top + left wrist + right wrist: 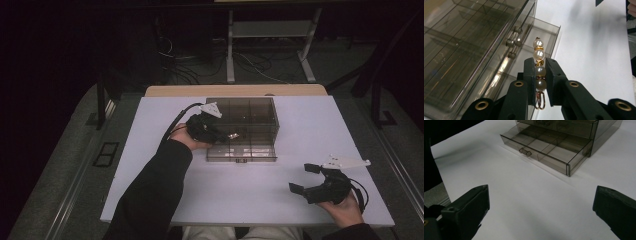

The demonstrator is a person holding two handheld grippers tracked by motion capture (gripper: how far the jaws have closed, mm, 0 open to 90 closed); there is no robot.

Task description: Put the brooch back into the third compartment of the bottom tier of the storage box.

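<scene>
- Two black jaws of our left gripper point(540, 72) are clamped on a pearl-and-gold bead piece point(539, 65), pressing its lower half from either side; we see it in the lower middle of the left gripper view.
- Its long axis runs along the jaws: two pearls stand clear above the fingertips, and a small copper-coloured ring hangs below, between the jaw bases.
- Just left of the free end, in that frame, lies the open bottom drawer point(537, 41) of the smoky clear drawer box point(249, 124); the drawer's wall sits right behind the top pearl, so we judge the piece is at the drawer's edge and not yet over a compartment.
- Three small knobs point(512, 43) on the drawer fronts sit near the bead piece at centre frame; we judge they could catch it if we swing left.
- In the high view our left gripper point(226, 135) is at the box's left front, far nearer than our right gripper point(304, 178), which rests at lower right with jaws wide apart and nothing between them.
- The white table point(160, 145) around the box lies bare.
</scene>
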